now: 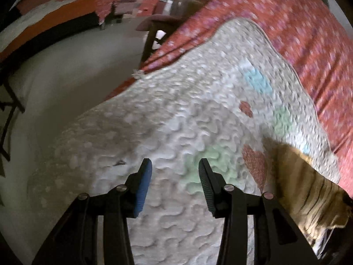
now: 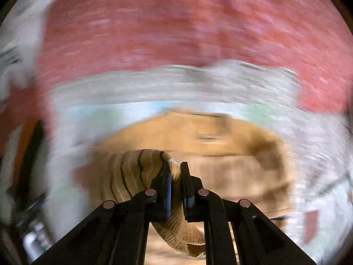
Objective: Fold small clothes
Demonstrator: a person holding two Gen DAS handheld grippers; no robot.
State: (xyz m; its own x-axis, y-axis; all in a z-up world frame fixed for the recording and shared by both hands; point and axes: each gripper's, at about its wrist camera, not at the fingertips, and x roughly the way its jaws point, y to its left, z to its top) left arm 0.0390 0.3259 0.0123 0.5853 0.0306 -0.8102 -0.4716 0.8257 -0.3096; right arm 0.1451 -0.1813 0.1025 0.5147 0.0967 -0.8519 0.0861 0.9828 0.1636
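Note:
A tan garment with thin dark stripes [image 2: 198,150] lies on a white quilted blanket [image 2: 154,86]; the right wrist view is heavily blurred. My right gripper [image 2: 175,172] is shut on a ribbed edge of that garment, and the pinched cloth folds up between the pads. In the left wrist view the same tan garment [image 1: 308,183] shows at the lower right on the quilted blanket [image 1: 176,110]. My left gripper [image 1: 175,165] stands open above bare quilt to the left of the garment, with nothing between its fingers.
The quilt, with pastel patches and red hearts, covers a red patterned bedspread [image 1: 297,22]. Left of the bed is pale floor [image 1: 77,66] and a dark wooden chair [image 1: 154,35]. Dark furniture legs stand at the far left.

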